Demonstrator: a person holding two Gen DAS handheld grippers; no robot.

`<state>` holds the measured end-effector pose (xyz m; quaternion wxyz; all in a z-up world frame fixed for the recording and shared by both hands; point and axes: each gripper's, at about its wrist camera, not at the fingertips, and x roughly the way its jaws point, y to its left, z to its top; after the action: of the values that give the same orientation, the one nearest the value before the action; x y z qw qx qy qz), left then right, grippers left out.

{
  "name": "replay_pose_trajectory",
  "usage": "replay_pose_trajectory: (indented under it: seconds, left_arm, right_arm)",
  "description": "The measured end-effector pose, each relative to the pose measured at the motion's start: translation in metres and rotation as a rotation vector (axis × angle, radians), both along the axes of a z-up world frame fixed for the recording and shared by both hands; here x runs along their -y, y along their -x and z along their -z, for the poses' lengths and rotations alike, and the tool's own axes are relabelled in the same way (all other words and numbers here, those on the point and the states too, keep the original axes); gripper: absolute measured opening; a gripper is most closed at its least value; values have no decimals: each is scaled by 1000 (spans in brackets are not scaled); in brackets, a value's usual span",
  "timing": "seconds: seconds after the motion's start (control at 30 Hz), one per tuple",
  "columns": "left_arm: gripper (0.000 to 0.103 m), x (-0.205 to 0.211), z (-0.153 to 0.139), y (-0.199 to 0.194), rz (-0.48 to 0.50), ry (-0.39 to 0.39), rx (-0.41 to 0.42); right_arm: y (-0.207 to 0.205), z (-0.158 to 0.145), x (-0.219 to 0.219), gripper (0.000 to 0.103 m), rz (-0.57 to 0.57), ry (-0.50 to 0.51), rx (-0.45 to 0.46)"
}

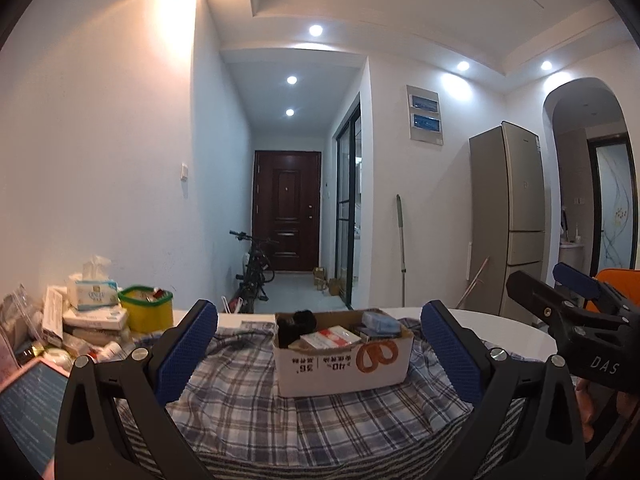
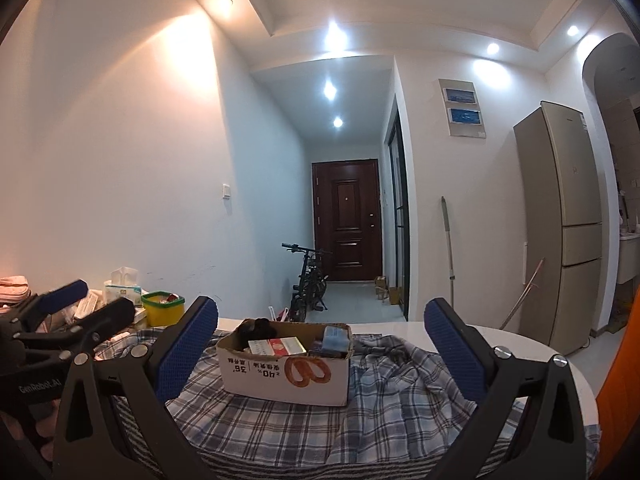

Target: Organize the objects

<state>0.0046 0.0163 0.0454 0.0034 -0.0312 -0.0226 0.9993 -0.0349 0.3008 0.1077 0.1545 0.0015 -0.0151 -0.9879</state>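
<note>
I log: cardboard box (image 1: 343, 354) of small packs, centre of plaid cloth (image 1: 280, 420). Left gripper (image 1: 320, 344) and right gripper (image 2: 320, 344) both spread wide, empty. Yellow tub (image 1: 146, 309) and tissue pack (image 1: 93, 290) crowd the left.

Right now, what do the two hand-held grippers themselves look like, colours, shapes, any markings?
Both match. The left hand-held gripper has a matte black angular frame with triangular cut-outs, silver round bolts at the joints, and two fingers faced with blue textured pads. The right hand-held gripper is built the same. White lettering shows on the bodies: "DAS" on the right one, "GenRobot.AI" on the left. No cables or sleeves are visible.
</note>
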Motion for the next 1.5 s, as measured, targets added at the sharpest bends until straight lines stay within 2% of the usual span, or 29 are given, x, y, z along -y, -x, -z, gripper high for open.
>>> replay_pose_trajectory:
  seconds: [0.13, 0.23, 0.33, 0.43, 0.53, 0.63, 0.7, 0.8, 1.33, 1.5]
  left_arm:
    - [103, 11, 18, 13, -12, -74, 30]
    - [103, 14, 28, 23, -59, -46, 37]
    - [103, 8, 40, 25, -124, 28, 0]
    - [103, 3, 48, 29, -91, 51, 21]
    - [103, 8, 48, 27, -83, 27, 14]
    - [103, 24, 51, 20, -39, -62, 3]
    - [103, 27, 50, 20, -10, -86, 12]
    - [103, 23, 50, 24, -26, -69, 35]
    - [103, 11, 48, 13, -38, -11, -23]
    - [103, 22, 48, 12, -108, -53, -27]
  right_arm:
    - [8, 15, 7, 103, 39, -12, 2]
    - [15, 26, 12, 103, 71, -50, 0]
    - [20, 37, 9, 103, 84, -38, -11]
    - [27, 50, 7, 103, 114, -41, 0]
    - [36, 51, -1, 103, 128, -6, 48]
    - [32, 50, -11, 103, 120, 37, 38]
    - [30, 50, -12, 103, 132, 41, 32]
    - [30, 50, -12, 103, 117, 40, 41]
    - [28, 50, 1, 103, 83, -2, 29]
    - [24, 50, 2, 103, 74, 2, 13]
